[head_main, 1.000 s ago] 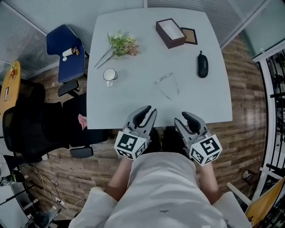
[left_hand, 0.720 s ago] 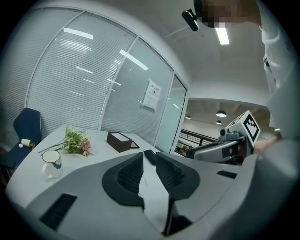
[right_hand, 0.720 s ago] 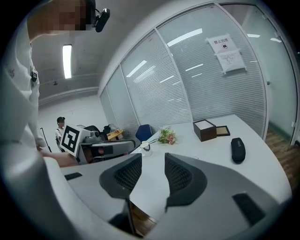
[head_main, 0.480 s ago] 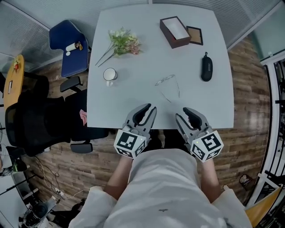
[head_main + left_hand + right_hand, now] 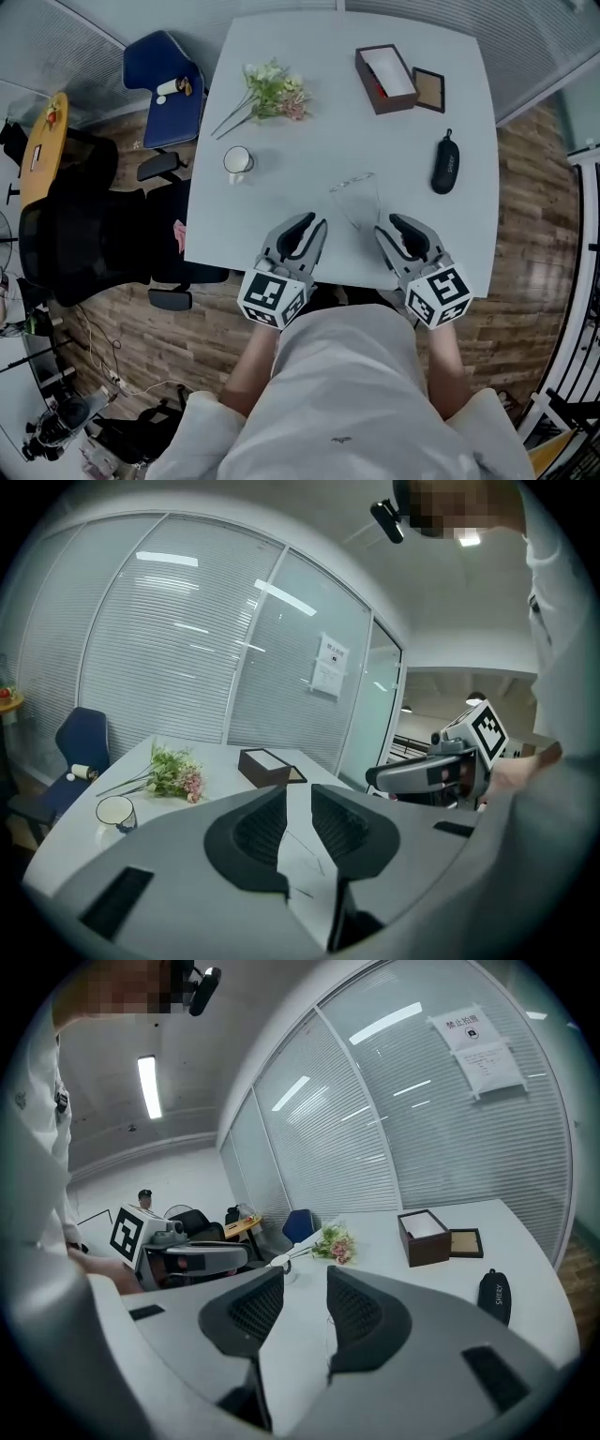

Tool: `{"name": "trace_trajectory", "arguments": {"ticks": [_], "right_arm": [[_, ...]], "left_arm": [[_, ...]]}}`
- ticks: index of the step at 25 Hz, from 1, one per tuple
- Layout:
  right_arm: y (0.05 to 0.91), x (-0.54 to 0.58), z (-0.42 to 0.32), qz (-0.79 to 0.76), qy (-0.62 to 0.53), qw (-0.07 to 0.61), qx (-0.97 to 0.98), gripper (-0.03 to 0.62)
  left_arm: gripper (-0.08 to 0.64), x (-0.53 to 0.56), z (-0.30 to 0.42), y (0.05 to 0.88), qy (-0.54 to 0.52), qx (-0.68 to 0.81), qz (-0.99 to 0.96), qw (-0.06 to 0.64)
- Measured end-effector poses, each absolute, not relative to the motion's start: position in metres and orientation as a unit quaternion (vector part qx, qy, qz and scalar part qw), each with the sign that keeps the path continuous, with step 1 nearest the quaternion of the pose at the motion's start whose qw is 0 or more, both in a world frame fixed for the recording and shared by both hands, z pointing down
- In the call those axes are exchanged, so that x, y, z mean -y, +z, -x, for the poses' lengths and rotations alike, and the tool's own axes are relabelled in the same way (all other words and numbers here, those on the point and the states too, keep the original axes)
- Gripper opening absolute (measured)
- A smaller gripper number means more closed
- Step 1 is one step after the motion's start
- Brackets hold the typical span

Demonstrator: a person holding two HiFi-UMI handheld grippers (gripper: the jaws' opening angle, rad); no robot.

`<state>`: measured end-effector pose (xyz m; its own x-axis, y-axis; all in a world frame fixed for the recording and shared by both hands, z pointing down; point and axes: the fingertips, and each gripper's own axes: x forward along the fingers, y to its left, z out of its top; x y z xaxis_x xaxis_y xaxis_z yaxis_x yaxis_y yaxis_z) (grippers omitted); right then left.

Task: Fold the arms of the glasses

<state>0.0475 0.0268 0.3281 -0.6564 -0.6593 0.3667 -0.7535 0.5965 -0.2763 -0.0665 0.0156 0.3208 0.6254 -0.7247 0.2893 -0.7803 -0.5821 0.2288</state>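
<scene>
The glasses (image 5: 354,198) are thin wire frames lying on the white table (image 5: 309,131) near its front edge, arms spread open. In the head view my left gripper (image 5: 308,227) hovers over the table's near edge, just left of the glasses and apart from them. My right gripper (image 5: 400,229) sits at the same edge, just right of them. Both are open with nothing between the jaws. The left gripper view looks across the table through its own jaws (image 5: 298,797); the right gripper view does the same (image 5: 306,1286).
A white mug (image 5: 236,161) and a flower bunch (image 5: 272,92) lie at the left. A brown open box (image 5: 385,79) with its lid (image 5: 430,89) stands at the back right, a black glasses case (image 5: 444,167) at the right. A blue chair (image 5: 169,98) and a black chair (image 5: 84,253) stand at the left.
The person has moved closer to the table. Both grippers, earlier short of the near edge, now reach over it on either side of the glasses. Their jaws stay open.
</scene>
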Motion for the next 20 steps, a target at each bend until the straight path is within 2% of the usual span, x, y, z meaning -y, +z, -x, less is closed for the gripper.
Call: {"name": "trace_trajectory", "arguments": {"ticks": [20], "right_arm": [[0.386,-0.009,-0.073,-0.314,0.241,0.161,0.904,0.141]], "left_arm": [[0.072,0.006,0.038,0.393,0.16,0.474,-0.842,0.2]]}}
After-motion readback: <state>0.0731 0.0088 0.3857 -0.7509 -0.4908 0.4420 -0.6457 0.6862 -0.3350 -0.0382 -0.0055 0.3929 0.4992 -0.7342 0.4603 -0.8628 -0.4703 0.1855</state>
